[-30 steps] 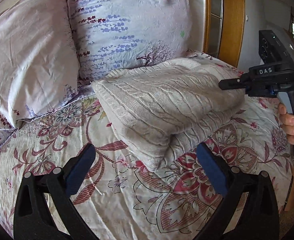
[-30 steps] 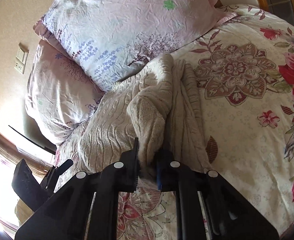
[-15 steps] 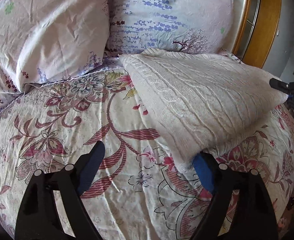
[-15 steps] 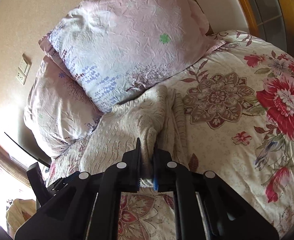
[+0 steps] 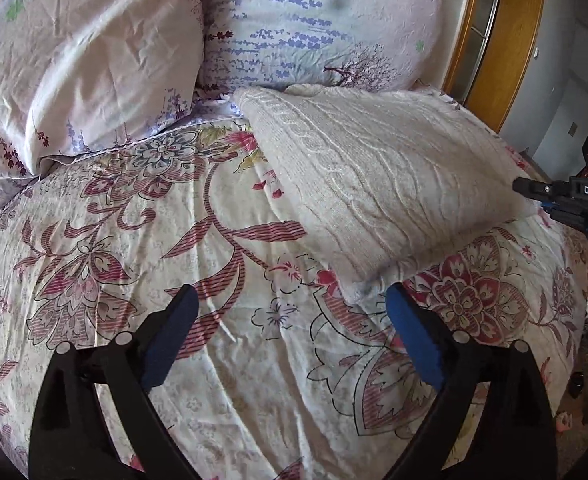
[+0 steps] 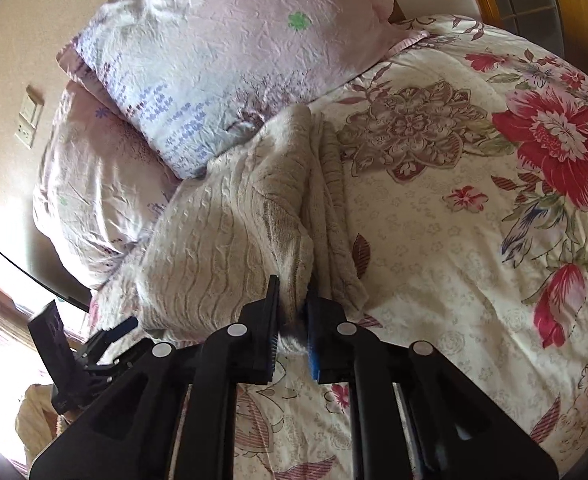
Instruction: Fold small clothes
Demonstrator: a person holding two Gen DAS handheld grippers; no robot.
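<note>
Sweater (image 5: pixel 378 184), cream cable knit, lies folded into a thick stack on the bed (image 5: pixel 230 352) near its head end, one corner against the lavender-print pillow (image 5: pixel 318 28), its opposite corner reaching toward the foot. A second ago the right gripper (image 6: pixel 294 312) was clamped hard on the stack's near end; now its jaws are opening, though a tuft of knit still sits between the pads. I read that as the fold being set down and released, so this garment looks nearly done. The long axis runs from the pillow toward the right gripper, slantwise to the bed's side edge. The left gripper (image 5: pixel 290 320) has drifted along the near side and hangs with fingers wide apart and widening over the quilt, the right-hand pad just beside the stack's lowest corner, nothing between them.
</note>
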